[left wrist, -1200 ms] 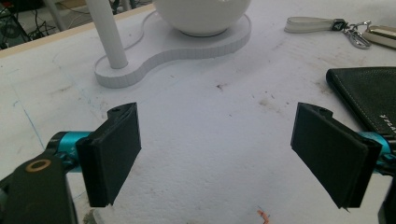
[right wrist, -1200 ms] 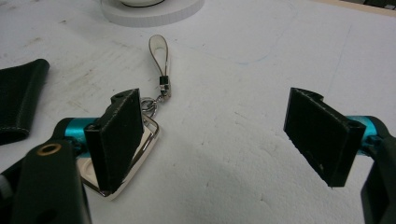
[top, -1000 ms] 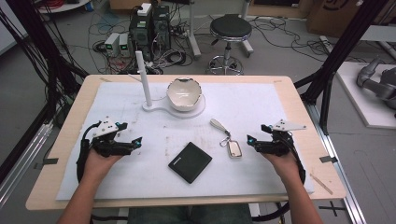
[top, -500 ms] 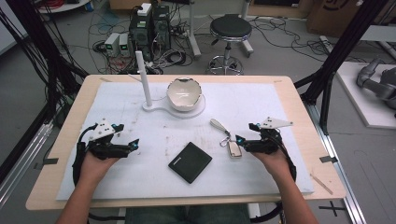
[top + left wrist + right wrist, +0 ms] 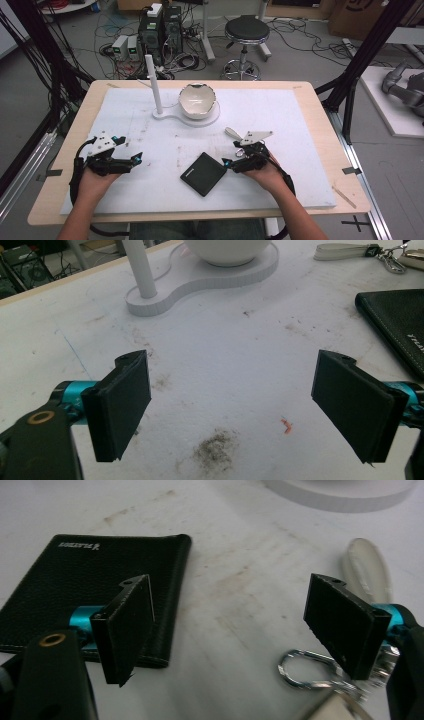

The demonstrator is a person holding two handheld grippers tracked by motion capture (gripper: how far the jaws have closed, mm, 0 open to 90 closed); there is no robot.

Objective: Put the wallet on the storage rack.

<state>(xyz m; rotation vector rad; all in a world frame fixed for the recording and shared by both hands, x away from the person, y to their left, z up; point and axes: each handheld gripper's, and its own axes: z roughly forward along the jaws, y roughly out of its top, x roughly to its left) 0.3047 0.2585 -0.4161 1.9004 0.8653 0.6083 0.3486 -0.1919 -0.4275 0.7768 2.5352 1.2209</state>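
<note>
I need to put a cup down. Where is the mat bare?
Free: the mat's far right, past the bowl; also between left gripper and wallet. Crowded: around the right gripper, with wallet and keys.

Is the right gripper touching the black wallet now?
Cannot tell. In the right gripper view, one jaw of the right gripper overlaps the wallet, but its height above it is unclear.
</note>
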